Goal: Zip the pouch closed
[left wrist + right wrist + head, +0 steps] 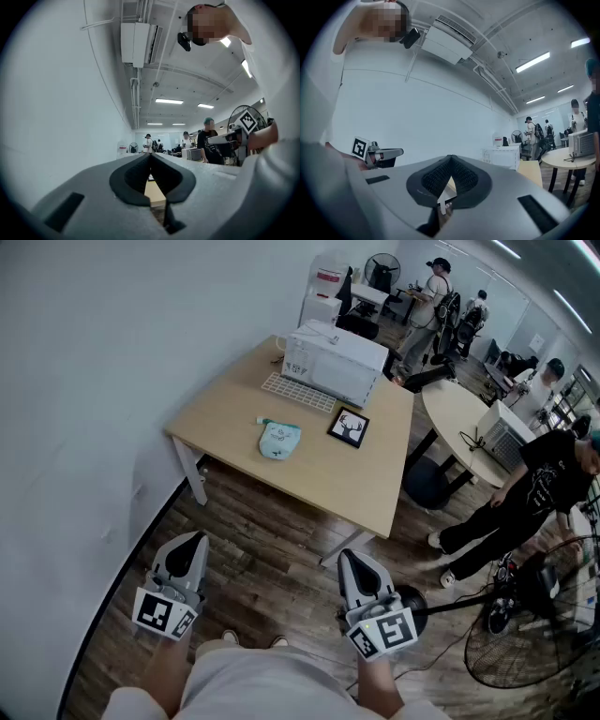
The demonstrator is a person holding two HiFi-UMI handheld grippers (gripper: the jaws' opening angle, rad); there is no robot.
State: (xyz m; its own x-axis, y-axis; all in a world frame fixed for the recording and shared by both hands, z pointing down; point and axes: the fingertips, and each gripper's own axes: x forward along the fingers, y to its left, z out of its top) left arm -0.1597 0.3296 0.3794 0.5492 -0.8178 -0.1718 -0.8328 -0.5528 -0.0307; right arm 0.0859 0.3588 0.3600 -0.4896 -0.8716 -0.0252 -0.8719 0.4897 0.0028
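Pale blue pouch [278, 439] lies flat on the table (zipper state unclear).

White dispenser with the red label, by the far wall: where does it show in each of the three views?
Head view: the white dispenser with the red label stands at top centre, beyond the wooden table.
Left gripper view: small, left of centre, by the wall.
Right gripper view: right of centre, just above the white box, at.
Shared landmark: the black standing fan, just right of it everywhere.
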